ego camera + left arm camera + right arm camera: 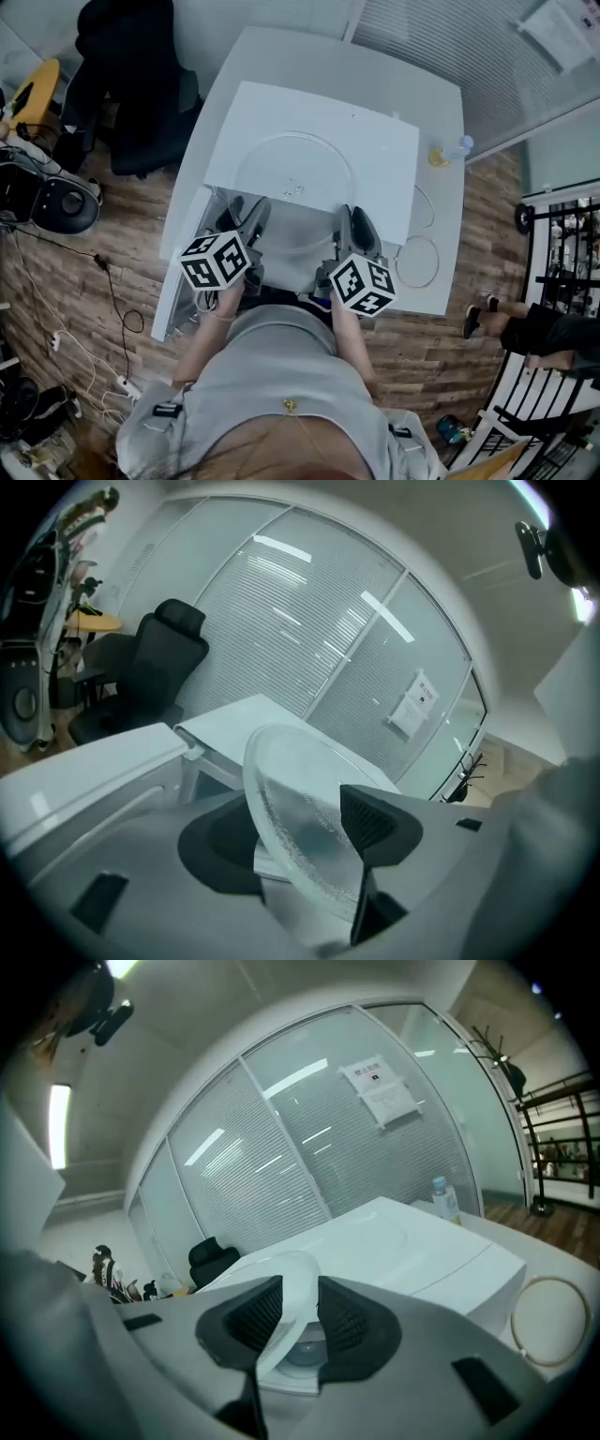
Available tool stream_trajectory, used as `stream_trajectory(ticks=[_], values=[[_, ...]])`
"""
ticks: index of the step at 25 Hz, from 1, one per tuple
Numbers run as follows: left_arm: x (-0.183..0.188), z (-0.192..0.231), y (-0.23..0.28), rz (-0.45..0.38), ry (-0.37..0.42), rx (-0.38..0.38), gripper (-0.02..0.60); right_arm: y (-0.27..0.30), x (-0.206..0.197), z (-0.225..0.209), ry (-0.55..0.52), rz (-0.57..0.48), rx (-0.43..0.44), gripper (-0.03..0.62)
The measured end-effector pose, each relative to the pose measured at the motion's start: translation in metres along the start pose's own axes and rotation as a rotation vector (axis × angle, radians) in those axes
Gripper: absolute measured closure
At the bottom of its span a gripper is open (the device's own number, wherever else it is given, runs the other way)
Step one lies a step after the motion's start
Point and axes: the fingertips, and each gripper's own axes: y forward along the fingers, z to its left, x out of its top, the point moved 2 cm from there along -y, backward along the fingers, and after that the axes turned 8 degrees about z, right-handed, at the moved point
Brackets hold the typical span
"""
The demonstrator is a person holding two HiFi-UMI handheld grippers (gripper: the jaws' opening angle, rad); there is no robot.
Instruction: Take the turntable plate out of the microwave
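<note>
A person stands at a white microwave (380, 155) on a white table (441, 103), its door (178, 272) swung open at the left, with a gripper in each hand. The glass turntable plate (293, 173) is out of the oven cavity, in the air at the microwave's front, tilted up on edge between the two grippers.

The right gripper (358, 225) has its jaws nearly together, pinching the plate's rim between both ribbed pads. The left gripper (246, 217) has its jaws wide apart. The plate's edge stands between them, one pad close against the glass, but nothing is clamped.

The main risk, as I judge it, is a drop. The whole plate hangs from one narrow pinch on smooth glass, well off its centre. The disc could pivot in the pads or slide free and strike the microwave or table, where it may chip or shatter. A loose left jaw could also knock the tilted rim.

In the left gripper view the plate (300, 817) is a clear round disc with a frosted, pebbled face and a smooth raised rim. In the right gripper view it (291, 1283) shows edge-on, as a thin pale curve.
</note>
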Motion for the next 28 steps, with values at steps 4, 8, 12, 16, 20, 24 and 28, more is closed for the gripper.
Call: stream_trajectory(ticks=[4, 8, 12, 16, 20, 24, 28], values=[[0.006, 0.001, 0.004, 0.006, 0.025, 0.029, 0.316, 0.008, 0.002, 0.004, -0.07, 0.019, -0.008, 0.477], [0.009, -0.001, 0.006, 0.007, 0.06, 0.055, 0.307, 0.016, 0.004, 0.007, -0.134, 0.036, -0.017, 0.451], [0.008, -0.001, 0.005, -0.008, 0.068, 0.032, 0.305, 0.019, 0.006, 0.013, -0.21, 0.046, -0.008, 0.421], [0.008, 0.001, 0.004, 0.018, 0.101, 0.038, 0.297, 0.017, 0.006, 0.019, -0.246, 0.028, 0.031, 0.379], [0.008, 0.004, 0.004, 0.038, 0.148, 0.074, 0.255, 0.01, 0.006, 0.021, -0.271, 0.004, 0.05, 0.37], [0.013, 0.005, 0.006, 0.034, 0.073, 0.035, 0.255, 0.012, 0.008, 0.02, -0.231, -0.006, 0.086, 0.372], [0.014, 0.007, 0.0, 0.006, 0.154, 0.081, 0.255, 0.006, 0.011, 0.023, -0.275, -0.03, 0.09, 0.371]])
